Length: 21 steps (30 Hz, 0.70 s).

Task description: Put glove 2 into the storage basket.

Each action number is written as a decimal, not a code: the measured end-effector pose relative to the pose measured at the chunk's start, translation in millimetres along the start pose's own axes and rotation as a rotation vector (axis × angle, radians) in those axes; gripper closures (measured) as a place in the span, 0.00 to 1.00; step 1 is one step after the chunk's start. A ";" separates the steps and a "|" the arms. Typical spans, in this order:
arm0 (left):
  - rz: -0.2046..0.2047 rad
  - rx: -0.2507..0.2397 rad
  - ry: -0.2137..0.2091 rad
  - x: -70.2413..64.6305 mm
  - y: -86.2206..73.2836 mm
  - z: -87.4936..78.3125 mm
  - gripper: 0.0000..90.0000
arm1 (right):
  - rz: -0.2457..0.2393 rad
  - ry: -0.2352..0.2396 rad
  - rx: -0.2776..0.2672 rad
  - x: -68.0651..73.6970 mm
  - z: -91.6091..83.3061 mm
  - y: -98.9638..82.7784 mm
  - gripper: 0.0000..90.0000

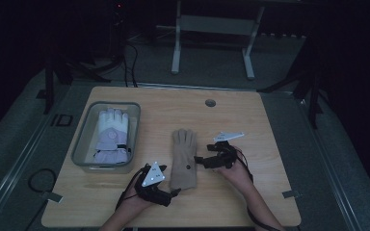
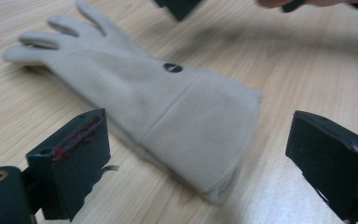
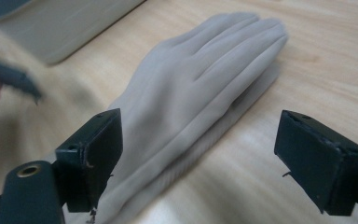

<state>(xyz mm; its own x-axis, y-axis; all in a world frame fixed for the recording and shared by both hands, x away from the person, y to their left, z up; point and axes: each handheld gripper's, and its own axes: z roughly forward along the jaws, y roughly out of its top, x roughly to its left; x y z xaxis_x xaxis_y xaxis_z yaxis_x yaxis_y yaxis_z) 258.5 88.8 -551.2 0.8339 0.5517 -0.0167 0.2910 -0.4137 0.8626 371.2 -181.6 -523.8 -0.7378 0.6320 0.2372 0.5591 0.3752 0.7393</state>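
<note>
Two grippers flank a beige glove on the table
Left gripper [image 1: 173, 192], jaws apart and holding nothing, sits at the cuff's 7 o'clock; beige glove [image 1: 183, 159] lies flat mid-table; right gripper [image 1: 198, 160], jaws apart, waits at its 3 o'clock; tray [image 1: 84, 139] with a white glove [image 1: 112, 134] at 10 o'clock

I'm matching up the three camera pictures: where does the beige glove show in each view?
High view: beige glove at table centre, fingers pointing away, between the two grippers.
Left gripper view: it runs from upper left to lower centre, cuff nearest.
Right gripper view: centre, fingers toward upper right.
Shared landmark: the grey tray, also at upper left in the right gripper view.
</note>
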 end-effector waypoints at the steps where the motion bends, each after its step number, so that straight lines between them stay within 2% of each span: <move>1: 0.003 0.003 -0.009 -0.4 0.8 0.9 0.08 | 0.009 0.004 -0.004 -1.3 2.4 1.5 0.18; 3: 0.019 0.002 -0.045 -0.8 2.5 2.4 0.08 | 0.019 -0.006 -0.013 -3.3 8.5 3.8 0.20; 5: 0.051 0.003 -0.047 -2.5 5.2 4.0 0.09 | 0.035 -0.001 -0.018 -4.9 14.7 5.6 0.20; 8: 0.077 0.021 -0.064 -2.8 8.5 8.8 0.13 | 0.059 -0.005 -0.016 -7.0 24.1 7.8 0.21; 12: 0.106 0.073 -0.091 -2.7 7.5 16.9 0.17 | 0.084 -0.013 0.005 -8.3 35.9 9.9 0.20; 14: 0.134 0.104 -0.088 -3.4 5.7 19.9 0.21 | 0.083 -0.011 0.012 -8.0 40.7 10.5 0.21; 16: 0.130 0.127 -0.094 -1.8 4.5 22.3 0.25 | 0.077 -0.016 0.024 -7.8 44.7 10.9 0.21; 21: 0.137 0.147 -0.104 -0.1 2.3 26.2 0.30 | 0.067 -0.033 0.042 -7.1 49.9 8.1 0.25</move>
<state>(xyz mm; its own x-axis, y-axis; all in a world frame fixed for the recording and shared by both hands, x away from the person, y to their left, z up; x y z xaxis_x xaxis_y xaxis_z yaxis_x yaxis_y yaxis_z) 271.4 68.8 -562.4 0.9119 0.4088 0.0365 0.2312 -0.5849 0.7774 399.8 -149.2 -550.9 -0.6858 0.6784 0.2637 0.6227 0.3592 0.6952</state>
